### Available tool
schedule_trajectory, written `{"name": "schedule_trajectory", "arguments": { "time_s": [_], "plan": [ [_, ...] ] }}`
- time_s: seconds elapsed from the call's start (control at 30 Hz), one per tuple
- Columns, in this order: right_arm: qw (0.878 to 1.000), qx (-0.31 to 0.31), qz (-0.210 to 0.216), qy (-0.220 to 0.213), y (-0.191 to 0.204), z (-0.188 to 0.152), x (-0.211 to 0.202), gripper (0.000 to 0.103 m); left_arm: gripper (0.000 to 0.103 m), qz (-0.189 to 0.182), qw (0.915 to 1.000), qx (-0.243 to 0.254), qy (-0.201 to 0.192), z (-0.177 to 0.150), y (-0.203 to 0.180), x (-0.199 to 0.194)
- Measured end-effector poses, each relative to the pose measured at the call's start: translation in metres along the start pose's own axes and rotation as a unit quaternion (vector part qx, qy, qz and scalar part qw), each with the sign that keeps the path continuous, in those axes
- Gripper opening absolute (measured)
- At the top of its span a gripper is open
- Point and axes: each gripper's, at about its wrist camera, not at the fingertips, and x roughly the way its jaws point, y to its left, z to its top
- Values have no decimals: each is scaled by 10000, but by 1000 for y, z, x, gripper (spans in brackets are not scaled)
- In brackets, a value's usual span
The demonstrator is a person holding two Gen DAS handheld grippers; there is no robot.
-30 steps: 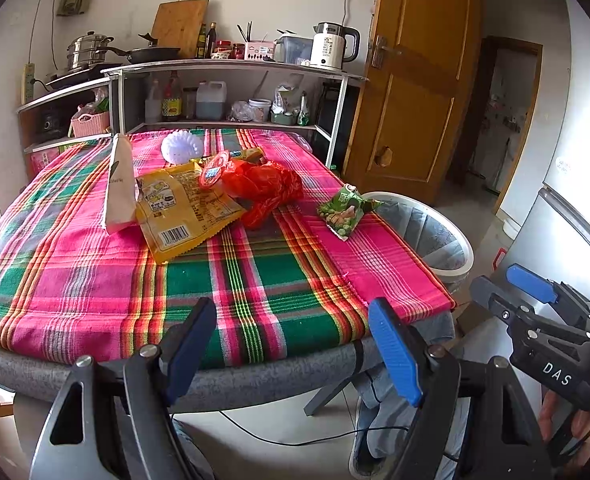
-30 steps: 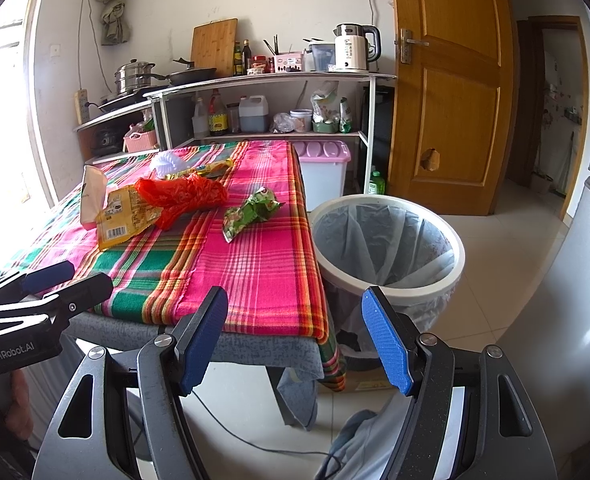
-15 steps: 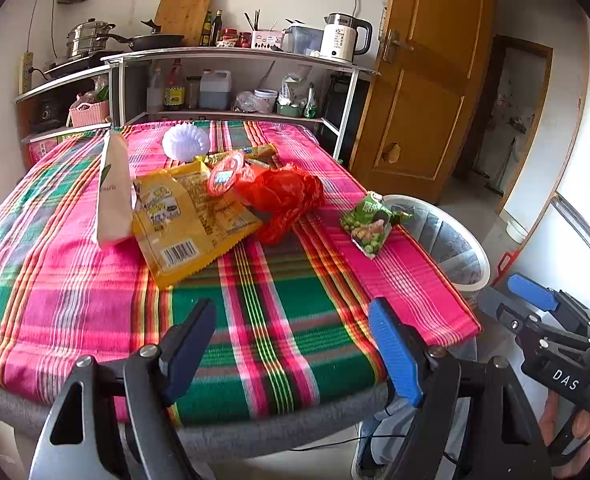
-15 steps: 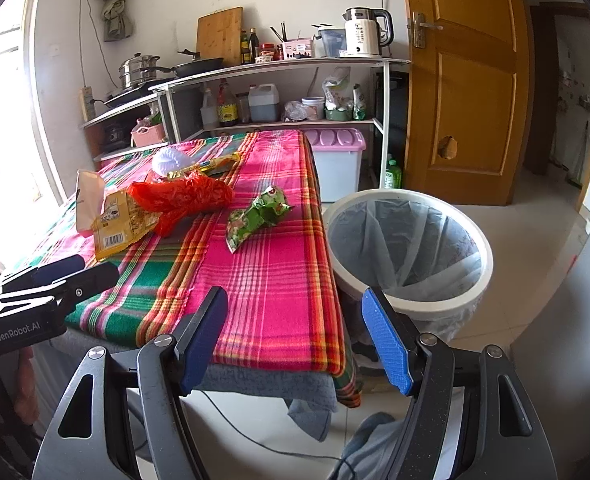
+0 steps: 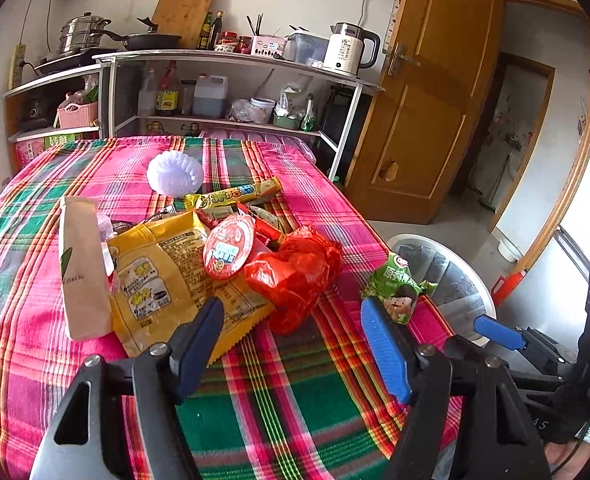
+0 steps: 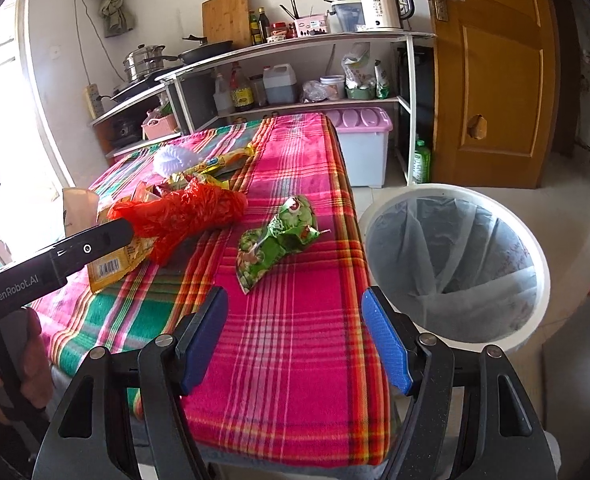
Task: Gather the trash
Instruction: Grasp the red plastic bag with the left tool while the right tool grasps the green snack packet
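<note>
Trash lies in a heap on the plaid tablecloth (image 5: 279, 412): a crumpled red plastic bag (image 5: 295, 276), a yellow snack bag (image 5: 167, 280), a round red lid (image 5: 227, 246), a beige paper pouch (image 5: 83, 268), a white foam net (image 5: 175, 174) and a yellow wrapper (image 5: 235, 194). A green snack packet (image 6: 279, 236) lies apart, near the table's right edge. My left gripper (image 5: 295, 344) hovers just in front of the red bag, its jaws closing with nothing between them. My right gripper (image 6: 295, 340) stands open over the cloth, short of the green packet. A white lined bin (image 6: 455, 256) stands on the floor to the right.
A shelf rack (image 5: 231, 92) with pots, bottles and a kettle (image 5: 349, 52) stands behind the table. A lilac-lidded storage box (image 6: 361, 148) sits by the far table corner. An orange wooden door (image 6: 491, 72) is at the right. A hand (image 6: 11, 368) grips the left tool's handle.
Both grippers have moved forward over the table, so the trash heap and the green packet loom larger. The left jaws have narrowed slightly. Nothing was picked up.
</note>
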Motion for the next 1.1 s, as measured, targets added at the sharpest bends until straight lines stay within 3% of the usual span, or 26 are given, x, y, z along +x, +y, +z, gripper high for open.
{"name": "schedule_trajectory", "arguments": {
  "time_s": [0.2,0.53,0.77,1.1],
  "plan": [
    [9988,260,322,255,-2,13,26,57,64,-76,9999,-55,93,8,5,16],
    [9926,866,678,507,-12,34,57,53,47,-214,9993,-197,220,13,15,30],
    [9896,1042,773,627,-16,36,70,25,36,-324,9990,-206,212,13,15,30],
    [9895,1059,815,542,-20,36,60,18,27,-425,9986,-267,137,13,14,19]
  ]
}}
